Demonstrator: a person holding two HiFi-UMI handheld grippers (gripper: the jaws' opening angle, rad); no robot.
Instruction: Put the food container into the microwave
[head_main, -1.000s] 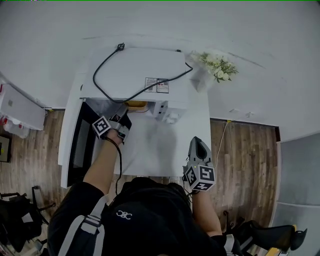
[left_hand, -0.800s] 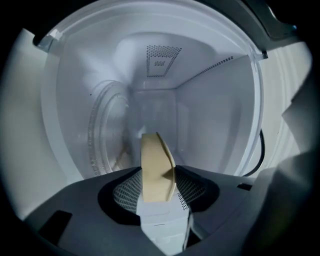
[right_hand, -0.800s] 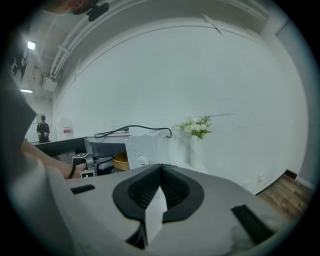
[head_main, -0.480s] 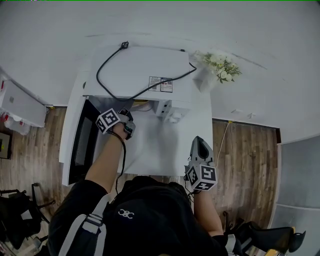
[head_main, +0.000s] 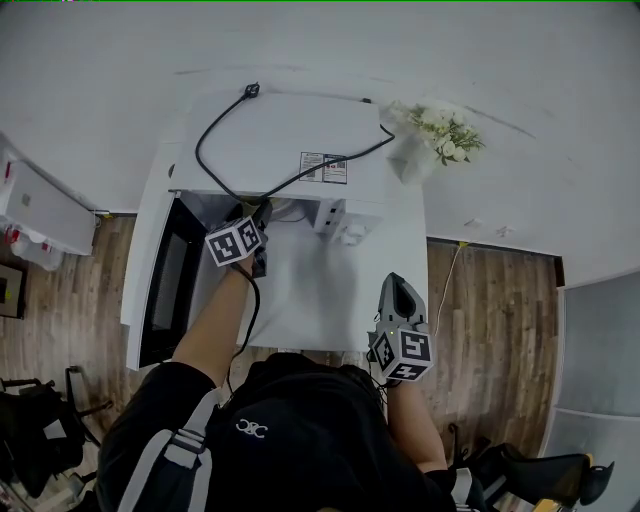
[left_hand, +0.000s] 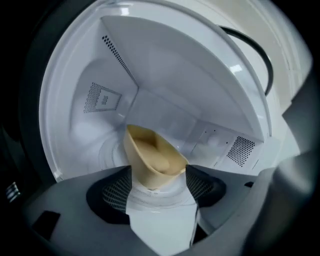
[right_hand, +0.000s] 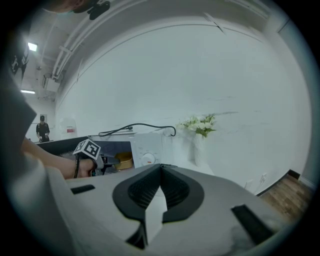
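Observation:
The tan food container (left_hand: 155, 160) sits just inside the white microwave (head_main: 280, 140), low over the glass turntable (left_hand: 107, 152). My left gripper (left_hand: 159, 177) is shut on its near end, one pad against each side. In the head view the left gripper (head_main: 258, 222) reaches into the cavity mouth, and the container is mostly hidden there. The right gripper view shows the container (right_hand: 124, 161) in the opening beside the left gripper (right_hand: 107, 161). My right gripper (head_main: 400, 290) hangs over the table's front right, shut and holding nothing (right_hand: 160, 167).
The microwave door (head_main: 160, 290) swings open to the left. A black power cord (head_main: 230, 150) lies looped on the microwave's top. A white vase of flowers (head_main: 430, 135) stands right of the microwave on the white table (head_main: 320, 290). Wooden floor surrounds the table.
My left gripper has moved right and forward, carrying the container deeper into the cavity. The right gripper has stayed in place.

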